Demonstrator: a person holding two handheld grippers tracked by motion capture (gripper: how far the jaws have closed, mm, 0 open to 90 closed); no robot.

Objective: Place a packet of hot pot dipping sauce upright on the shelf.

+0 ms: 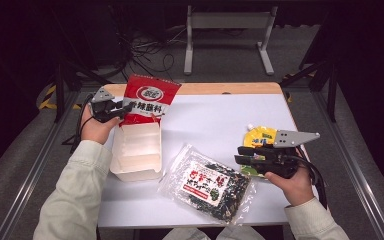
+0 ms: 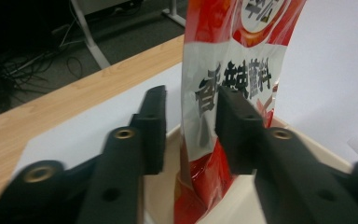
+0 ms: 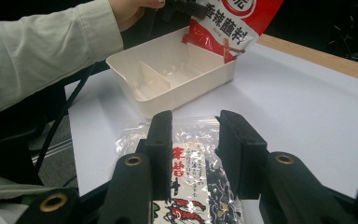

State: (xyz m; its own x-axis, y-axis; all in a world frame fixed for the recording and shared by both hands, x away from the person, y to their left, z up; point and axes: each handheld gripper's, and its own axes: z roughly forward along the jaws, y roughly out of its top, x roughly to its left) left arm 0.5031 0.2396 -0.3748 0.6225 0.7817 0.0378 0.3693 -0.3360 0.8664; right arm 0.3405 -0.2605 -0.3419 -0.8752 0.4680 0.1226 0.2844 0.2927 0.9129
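Note:
A red-and-white sauce packet [image 1: 150,97] stands upright in the far compartment of a white divided box [image 1: 135,172]. My left gripper [image 1: 122,109] is at the packet's left edge. In the left gripper view the packet [image 2: 233,70] sits between the jaws of that gripper [image 2: 191,100]; one pad lies against it and the other stands clear, so the gripper is open. My right gripper [image 1: 239,154] hovers open above the right end of a clear bag of seaweed snack [image 1: 207,185]. The bag [image 3: 191,163] shows below this gripper [image 3: 196,121], with nothing between its jaws.
A yellow pouch [image 1: 259,136] lies on the white table under the right gripper's body. The box's near compartments [image 3: 168,74] hold nothing. The table's wooden far edge [image 1: 205,89] faces a metal stand [image 1: 225,30] and floor cables.

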